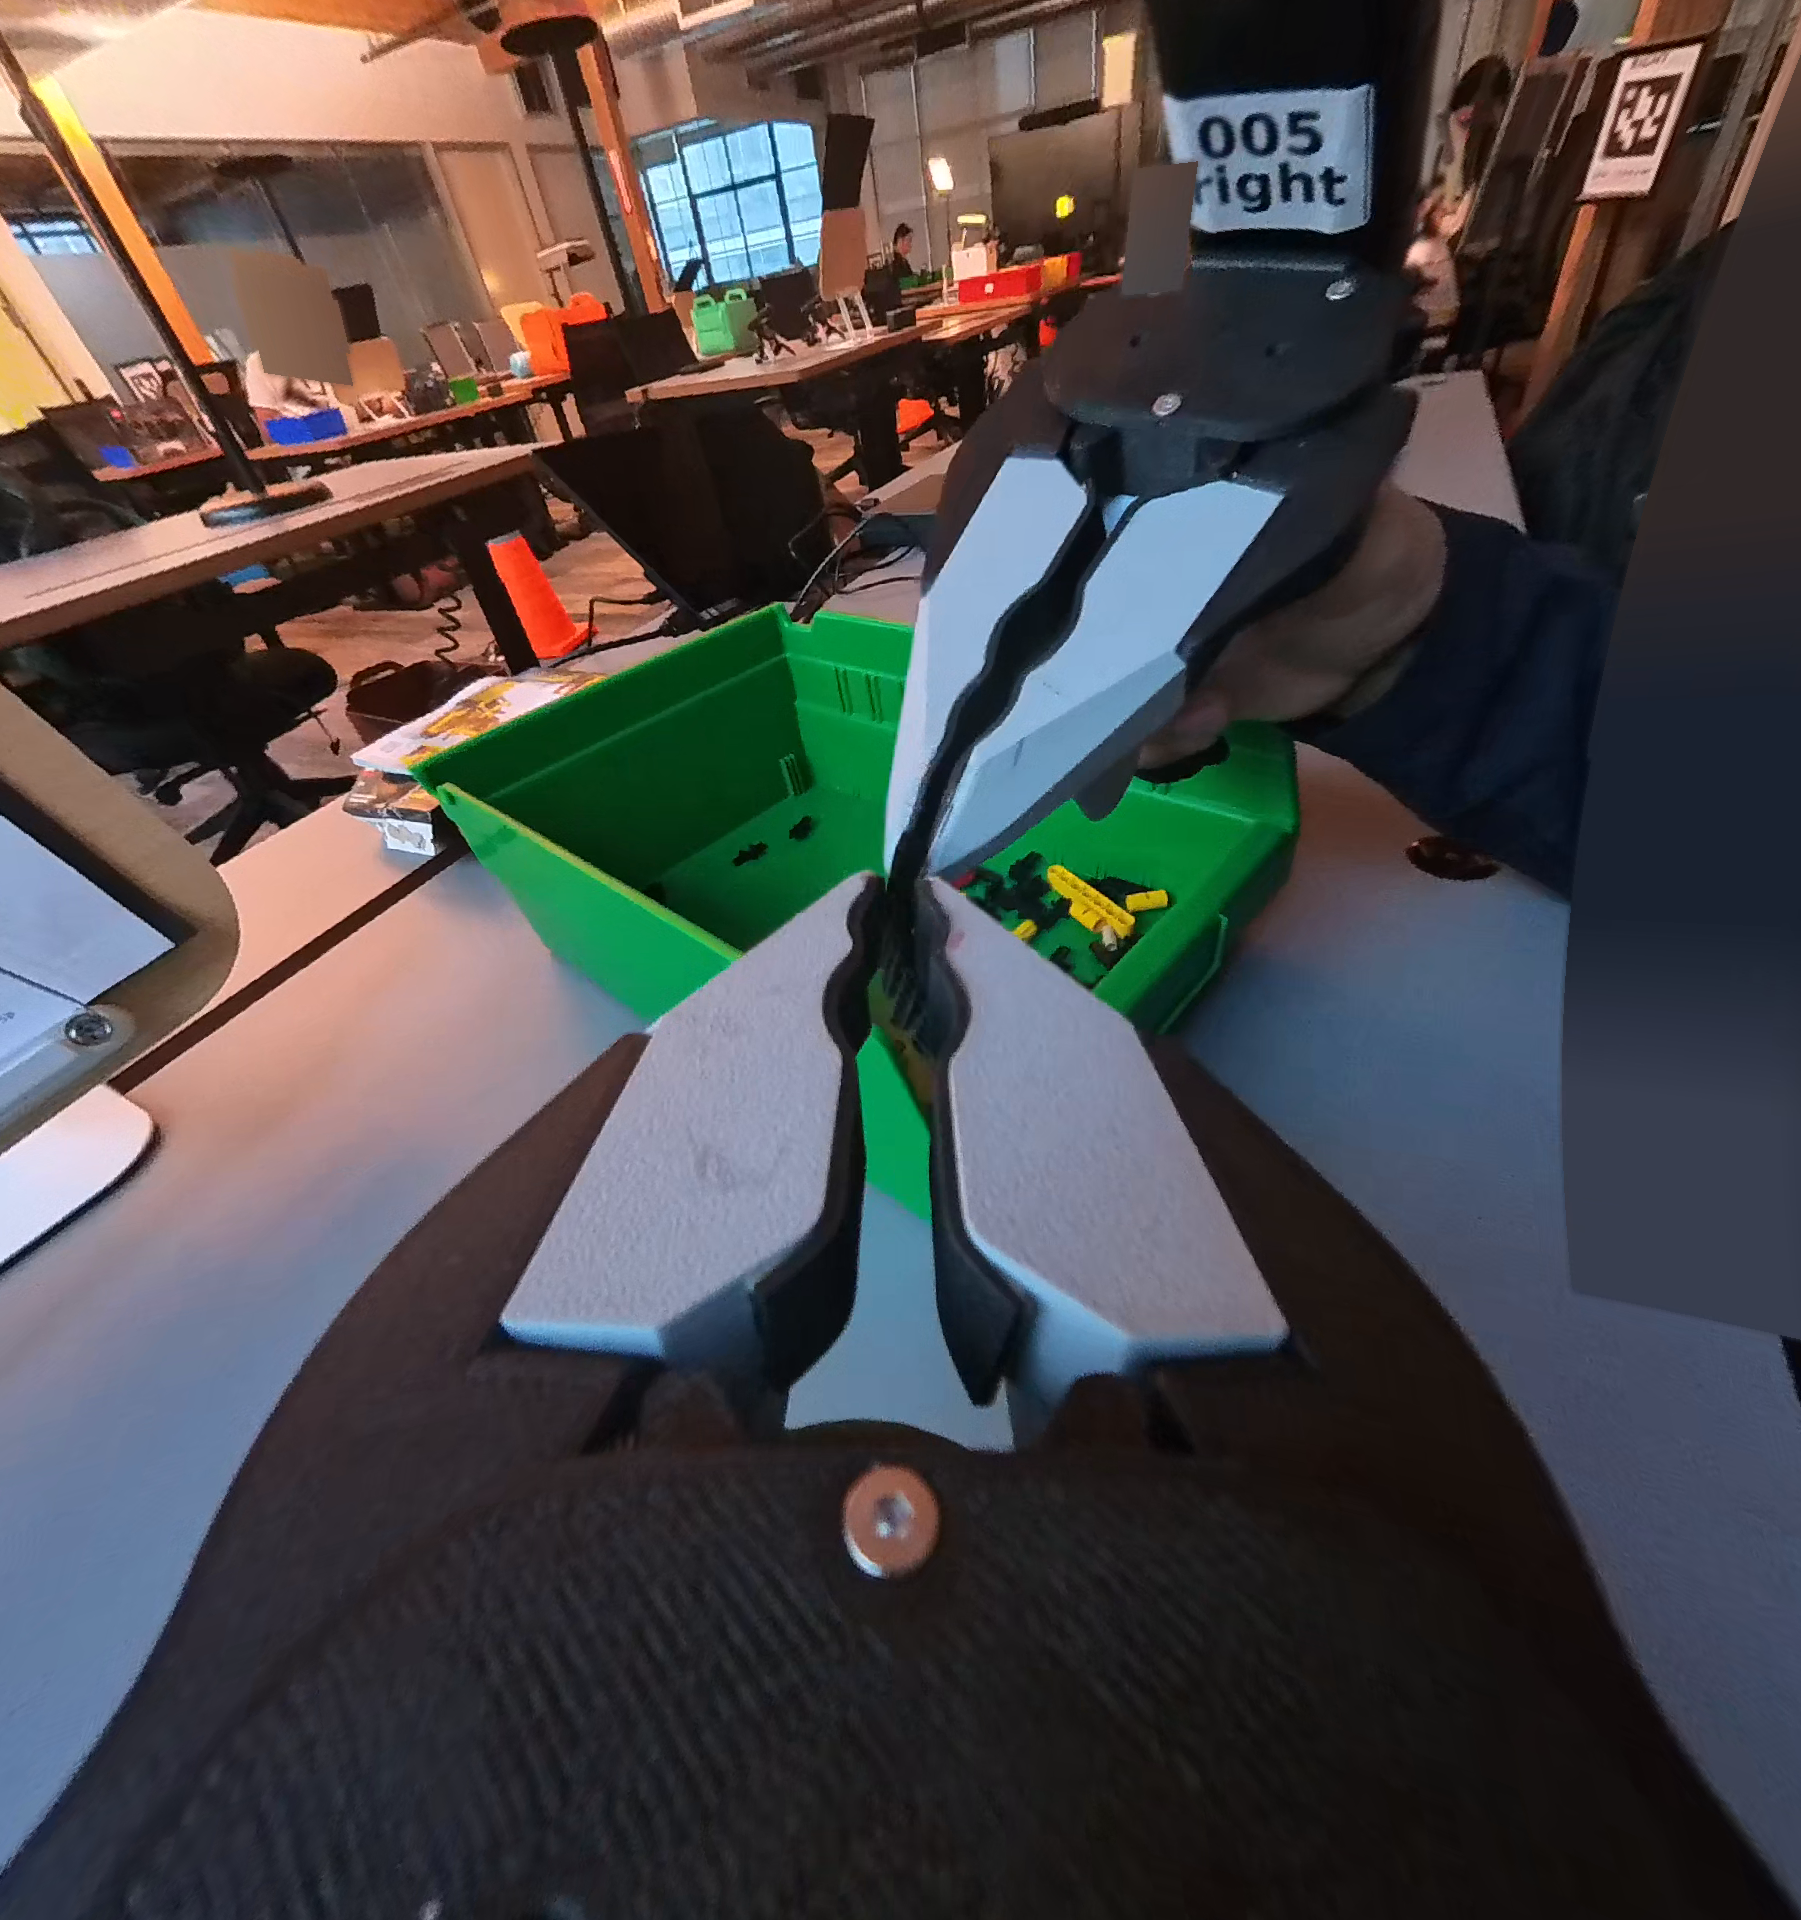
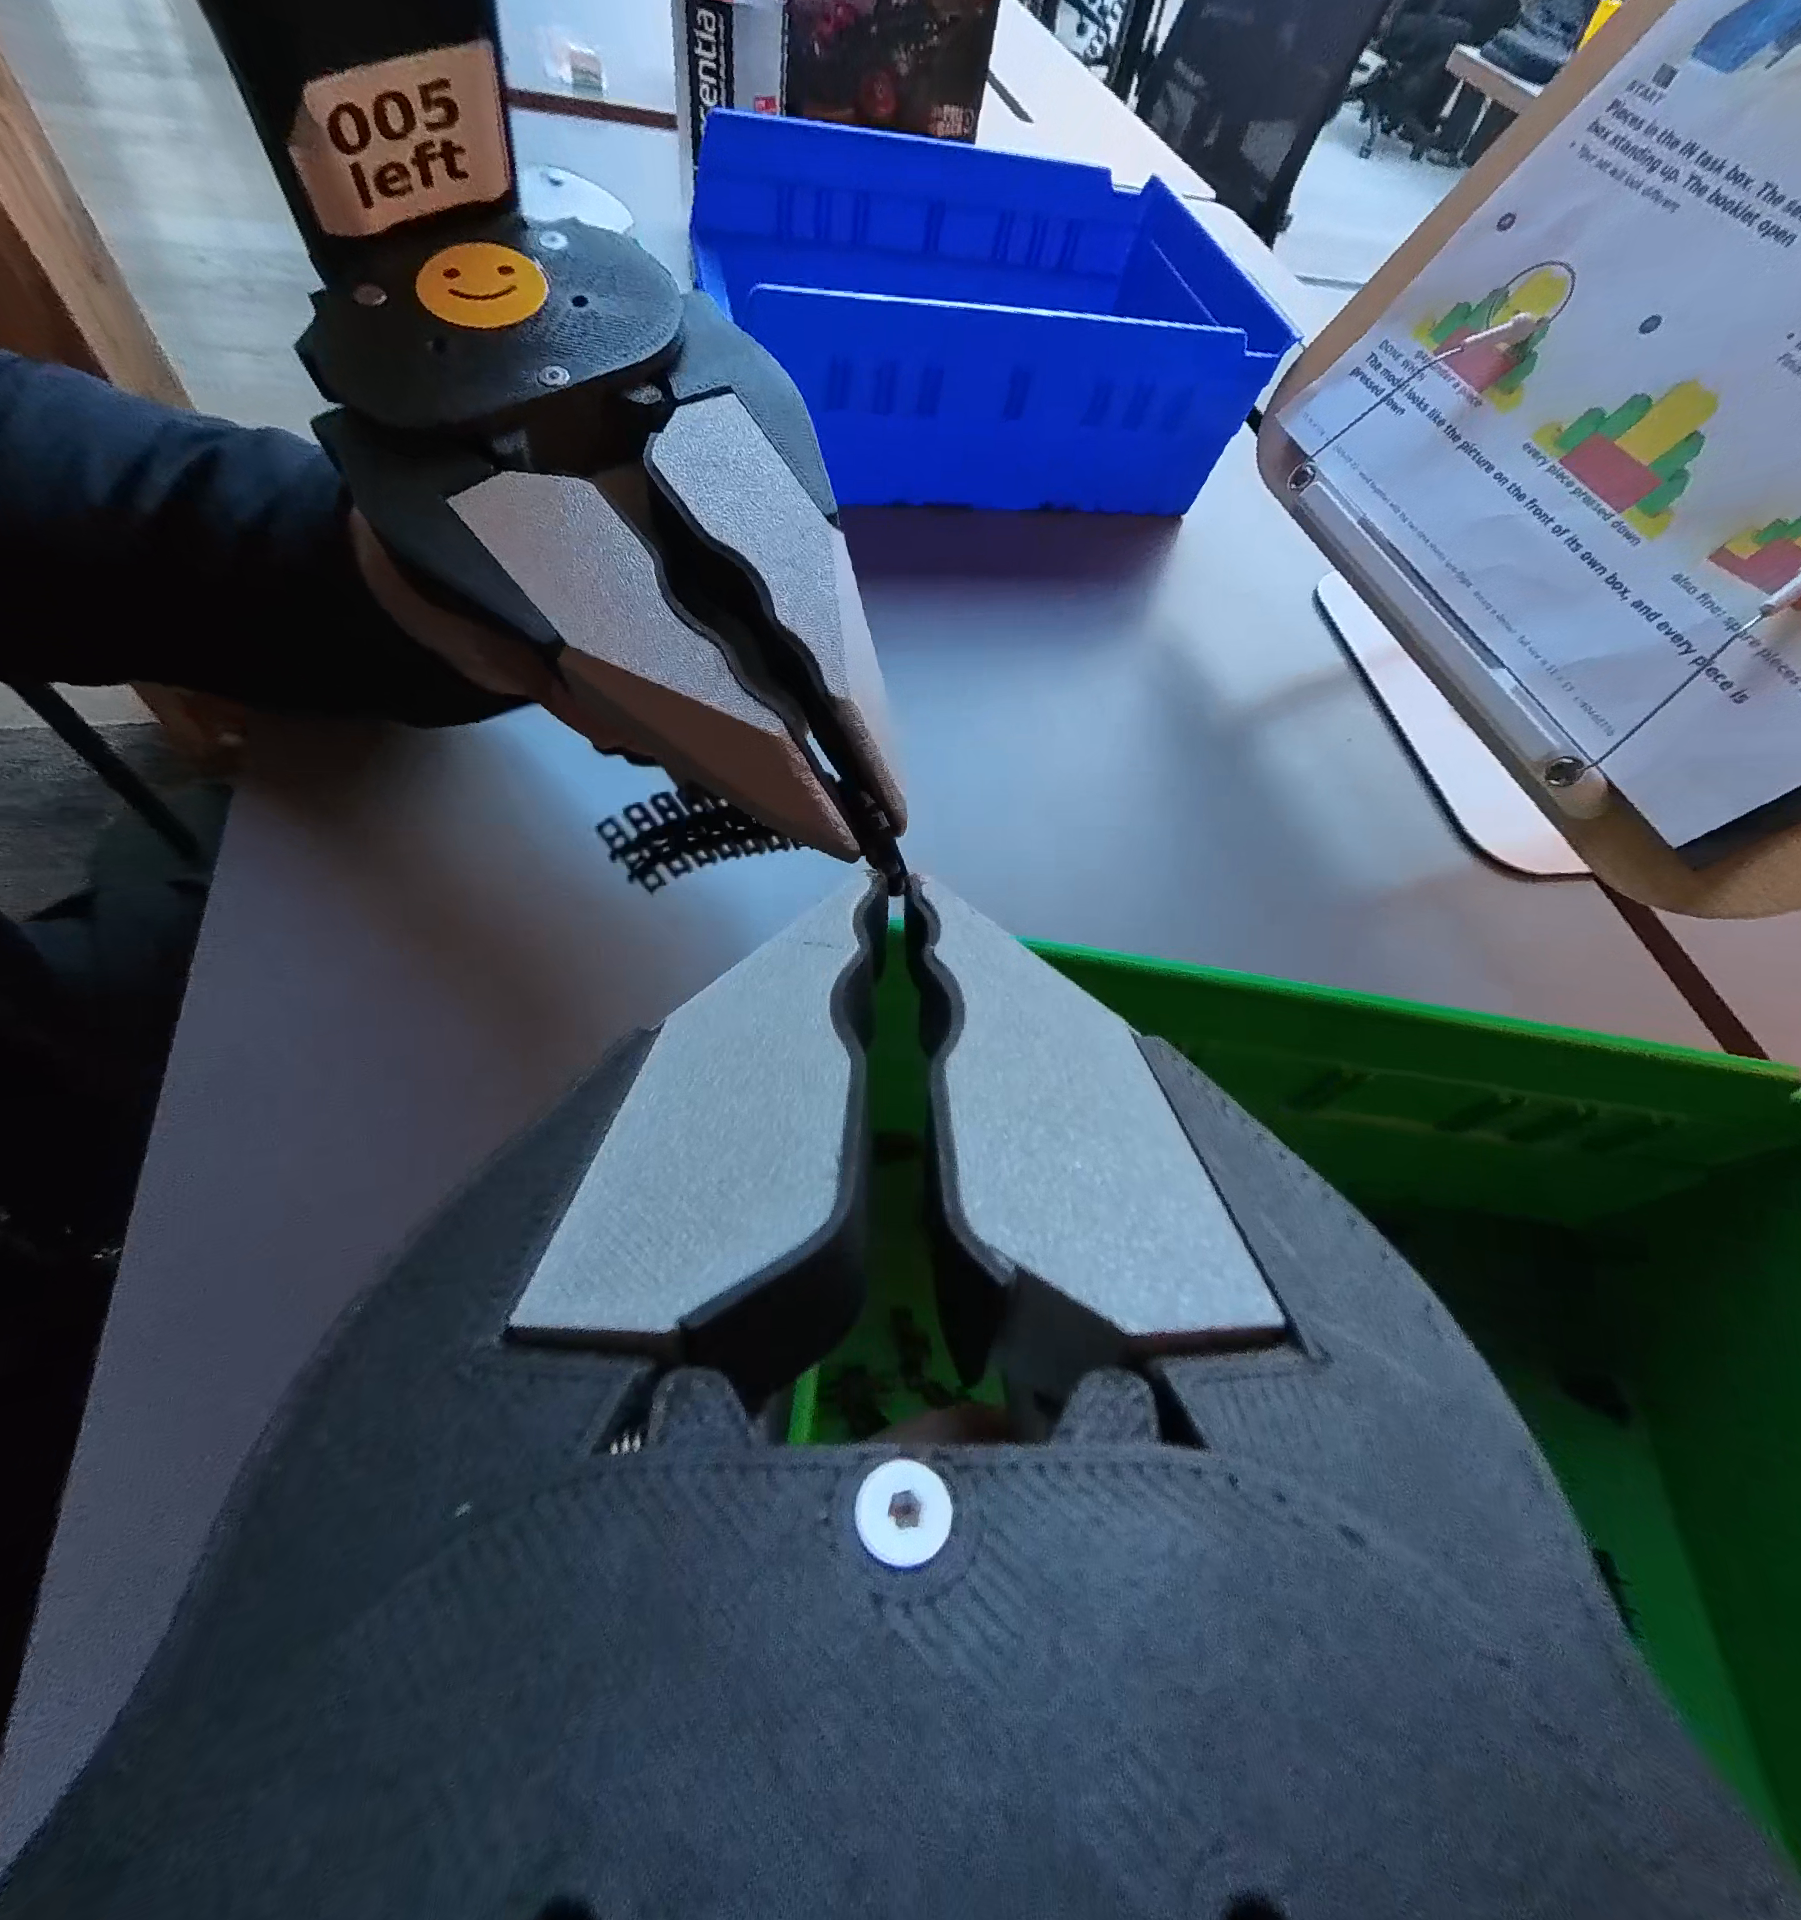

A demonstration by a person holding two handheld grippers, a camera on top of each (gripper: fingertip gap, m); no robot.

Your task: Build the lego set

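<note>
My left gripper [image 1: 901,904] is shut on a small black lego piece [image 1: 908,987] just above the near edge of the green bin [image 1: 667,748]. My right gripper [image 2: 894,891] comes down from above, tip to tip with the left one, and is shut on a thin black piece [image 2: 911,940]. I cannot tell whether the two pieces are joined. In the left wrist view the right gripper [image 1: 917,857] hangs over the bin. In the right wrist view the left gripper [image 2: 875,826] reaches in from the left. Loose yellow and black pieces [image 1: 1083,909] lie in the bin.
A strip of black track links [image 2: 678,831] lies on the grey table behind the left gripper. A blue bin [image 2: 979,416] stands at the back. An instruction board [image 2: 1602,468] leans at the right. A booklet [image 1: 480,717] lies beyond the green bin [image 2: 1395,1091]. Less than 4 cm separates the two grippers' tips.
</note>
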